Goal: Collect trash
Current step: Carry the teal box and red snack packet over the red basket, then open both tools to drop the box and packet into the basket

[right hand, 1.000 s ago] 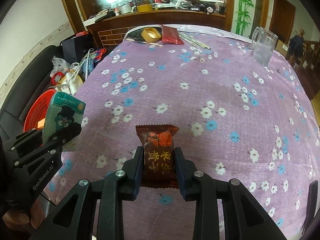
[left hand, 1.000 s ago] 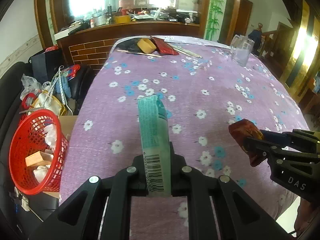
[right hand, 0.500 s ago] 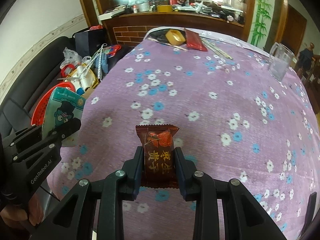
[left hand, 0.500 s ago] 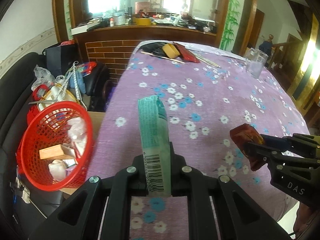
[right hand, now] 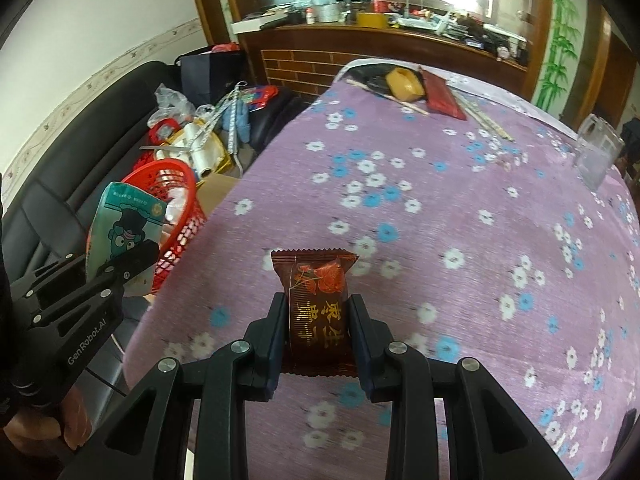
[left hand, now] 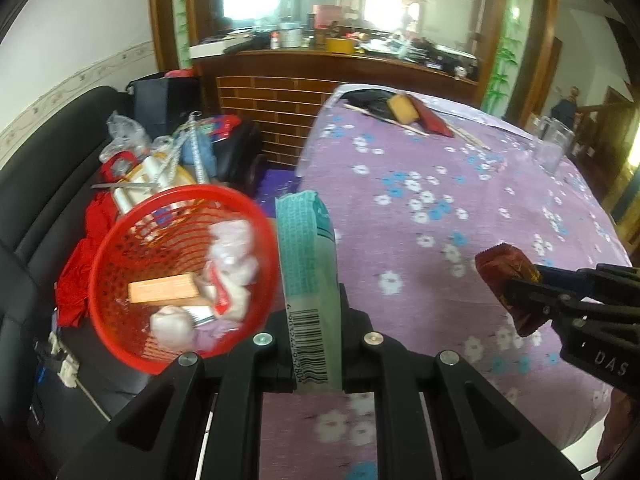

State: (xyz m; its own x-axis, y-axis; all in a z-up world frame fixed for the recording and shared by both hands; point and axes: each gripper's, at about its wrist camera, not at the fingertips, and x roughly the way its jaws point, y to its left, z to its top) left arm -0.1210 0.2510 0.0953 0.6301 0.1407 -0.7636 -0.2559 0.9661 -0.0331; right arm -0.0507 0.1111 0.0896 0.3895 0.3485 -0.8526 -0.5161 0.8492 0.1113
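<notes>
The green packet (left hand: 310, 280) stands on edge between the fingers of the left gripper (left hand: 316, 344), pinched low near its barcode, with most of its length sticking up free. It hangs just at the table's edge, and the red basket (left hand: 120, 248) sits lower and to the left, off the table, already holding crumpled tissues, a small orange box and other scraps. From the right wrist view the packet's printed face shows, close beside the basket's rim but, as far as I can tell, not yet over the opening.

The right gripper (right hand: 318, 320) is pressed onto a brown snack wrapper (right hand: 316, 300), holding it by the middle above the purple flowered tablecloth (right hand: 460, 208), well to the right of the basket.

To do this step well, I'd say the left hand should carry the packet further left until it is squarely over the basket's middle, then lower it a little before letting go. A tall, light packet dropped from the rim could tip back onto the cardboard box (right hand: 216, 192) beside the basket. The wrapper should wait its turn, clear of the left tool, since both heading for the same opening could knock together. The glass (right hand: 598, 154) and the things at the far end stand well apart from all this.
</notes>
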